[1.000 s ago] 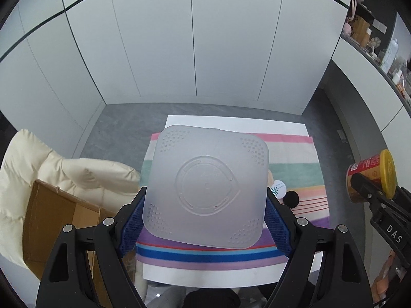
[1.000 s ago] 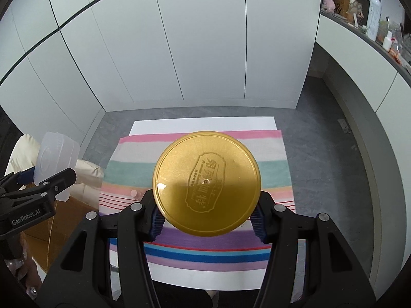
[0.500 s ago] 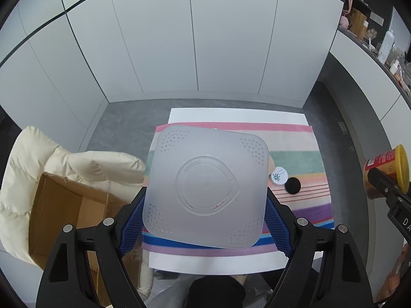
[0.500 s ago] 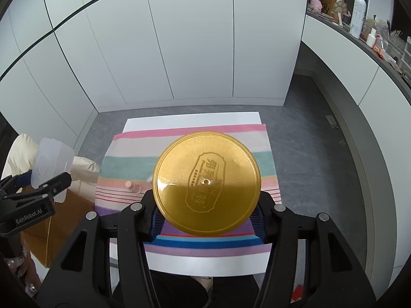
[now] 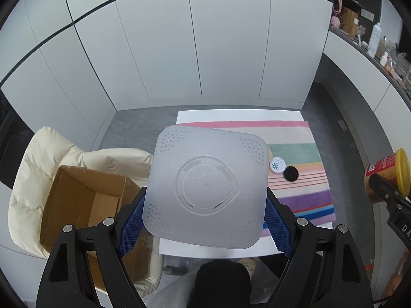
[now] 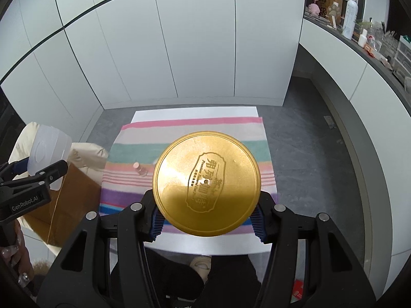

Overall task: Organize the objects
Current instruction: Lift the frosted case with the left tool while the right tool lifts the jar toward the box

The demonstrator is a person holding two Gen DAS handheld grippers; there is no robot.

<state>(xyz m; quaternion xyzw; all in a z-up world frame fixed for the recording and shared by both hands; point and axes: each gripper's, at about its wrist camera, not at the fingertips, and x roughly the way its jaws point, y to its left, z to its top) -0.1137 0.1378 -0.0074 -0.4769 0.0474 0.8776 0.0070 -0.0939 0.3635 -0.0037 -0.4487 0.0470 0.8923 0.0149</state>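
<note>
left gripper point(image 5: 204, 220) clamped on a translucent square container point(image 5: 205, 187), blue pads point(image 5: 132, 227) pressed against its two opposite sides. held high above the table, flat base turned toward the lens, so its depth axis runs straight away from the camera; perforated corners and a round moulded ring on that base. fills the centre of the left wrist view; seen from the side at the left edge of the right wrist view point(image 6: 48, 148), tilted.

right gripper point(image 6: 206, 222) clamped on a gold-lidded jar point(image 6: 206, 183), pads gripping below the lid rim. lid faces the lens, long axis pointing away along the fingers; embossed lettering on the lid reads upward along the frame. at the right edge of the left wrist view point(image 5: 389, 175) the jar lies roughly sideways, lid toward the right, red label on the body.

below, a striped cloth point(image 5: 295, 138) on a white table point(image 5: 239, 114). on the cloth, right of centre, a small white round lid point(image 5: 277, 165) touching a black round lid point(image 5: 291, 173). a small clear bottle point(image 6: 140, 169) with a pink cap on the cloth's left part in the right wrist view.

lower left: open cardboard box point(image 5: 84, 205) resting on a cream padded chair point(image 5: 38, 159).
</note>
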